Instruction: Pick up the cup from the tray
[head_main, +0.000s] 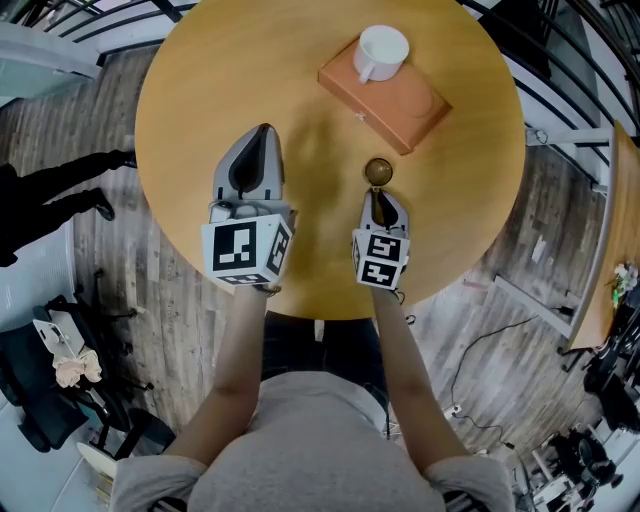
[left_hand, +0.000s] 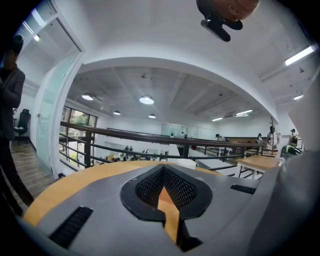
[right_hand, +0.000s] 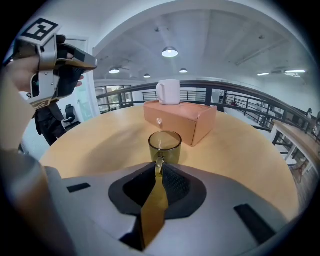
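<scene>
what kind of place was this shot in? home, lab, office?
Probably an open-plan office or shared workspace, maybe on a mezzanine. A metal railing runs just behind the round wooden table, recessed ceiling lights span a wide hall, and more desks stand in the distance.

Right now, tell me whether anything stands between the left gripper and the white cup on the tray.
Nothing visible does. Only bare table lies between the left gripper and the white cup on the tray. The glass mug, held by the right gripper, is clear of that path.
</scene>
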